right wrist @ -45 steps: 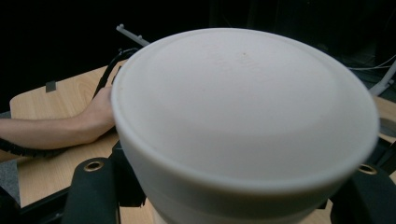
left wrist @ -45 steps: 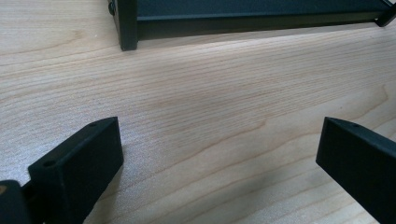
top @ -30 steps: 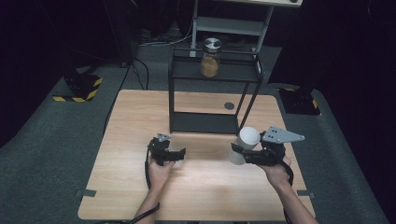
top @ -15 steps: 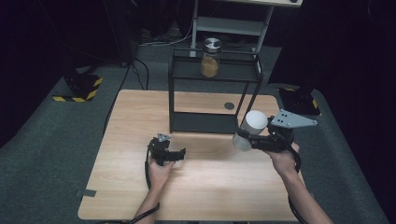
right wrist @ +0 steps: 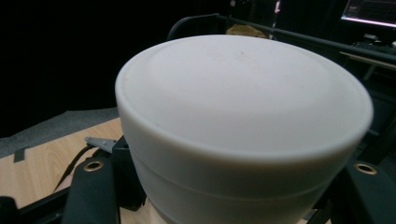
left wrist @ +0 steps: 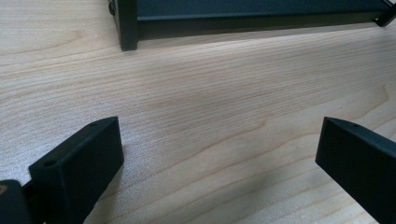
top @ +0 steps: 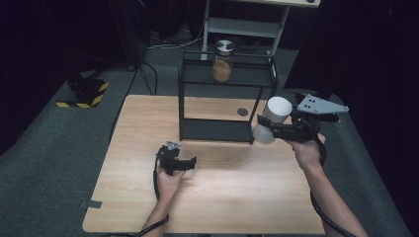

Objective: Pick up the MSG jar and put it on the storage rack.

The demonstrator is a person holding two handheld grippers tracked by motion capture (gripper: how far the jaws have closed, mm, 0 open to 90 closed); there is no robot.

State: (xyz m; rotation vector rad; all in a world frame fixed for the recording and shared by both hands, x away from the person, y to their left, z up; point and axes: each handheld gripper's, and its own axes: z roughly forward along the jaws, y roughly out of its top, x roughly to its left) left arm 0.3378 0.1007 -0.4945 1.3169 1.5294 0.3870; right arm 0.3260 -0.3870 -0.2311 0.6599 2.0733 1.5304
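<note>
Floor (top: 59, 148) of grey carpet borders the left side of the high view, with a yellow-and-black striped block (top: 81, 101) lying on it just off the far-left corner of the wooden table (top: 138, 148). The left gripper (top: 190, 163) rests low on the tabletop in the person's left hand (top: 168, 182), near the middle of the board and in front of the black metal rack (top: 225, 131). In the left gripper view its jaws stand wide apart with bare wood between them, released and grasping nothing; the rack's lower shelf and one leg (left wrist: 126, 28) lie ahead of them. The rack stands at the far centre of the table. A glass jar (top: 223, 61) with a silver lid and tan contents sits on its upper shelf, and its lower shelf is bare. A small dark round spot (top: 242, 112) marks the tabletop just right of the rack. Right of the rack's front leg, the right gripper (top: 264, 129) is held above the table in the person's right hand (top: 304, 150), with its grey three-cornered plate (top: 320, 104) uppermost. Its jaws are clenched on a white cylindrical container (top: 271, 119), which is clear of the tabletop, tilted, and just beside the rack's right front post. In the right gripper view the container (right wrist: 243, 130) rises between the two black jaws, its flat closed end toward the camera.
</note>
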